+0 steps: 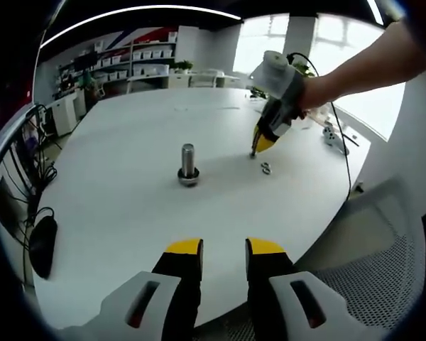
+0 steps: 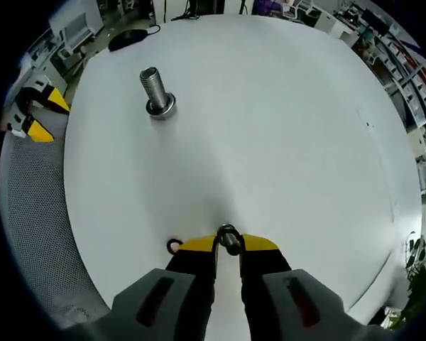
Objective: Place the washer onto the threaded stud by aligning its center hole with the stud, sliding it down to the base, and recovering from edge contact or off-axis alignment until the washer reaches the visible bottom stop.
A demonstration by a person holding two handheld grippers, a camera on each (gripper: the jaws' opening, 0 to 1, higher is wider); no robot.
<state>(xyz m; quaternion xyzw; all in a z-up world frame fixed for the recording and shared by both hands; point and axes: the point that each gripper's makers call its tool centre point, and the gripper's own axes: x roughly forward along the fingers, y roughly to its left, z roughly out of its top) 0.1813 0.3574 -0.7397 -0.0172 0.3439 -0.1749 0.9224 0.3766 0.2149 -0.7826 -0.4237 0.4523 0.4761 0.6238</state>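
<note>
The threaded stud [image 1: 188, 162] stands upright on the white table [image 1: 128, 213], its flanged base flat on the surface, and everything else arranges itself around it. In the left gripper view, the left gripper [image 1: 224, 250] hangs near the table's edge, well back from the stud, its yellow-tipped jaws spread with nothing between them. Off to the stud's far side, a person's hand [image 1: 319, 89] holds the right gripper [image 1: 258, 149] tipped steeply down so its tips meet the tabletop, and just beside those tips lies a small loose metal ring [image 1: 265, 168]. In the right gripper view, the right gripper [image 2: 228, 244] has its jaws drawn close around a washer [image 2: 228, 238], pinching it at the table surface, well apart from the stud [image 2: 155, 92]. Another small ring [image 2: 172, 246] lies on the table just beside the left jaw. A black computer mouse [image 1: 42, 245] rests on the table at the rim, away from the stud, and a mesh-backed chair [image 1: 373, 241] stands just off the table's edge.
</note>
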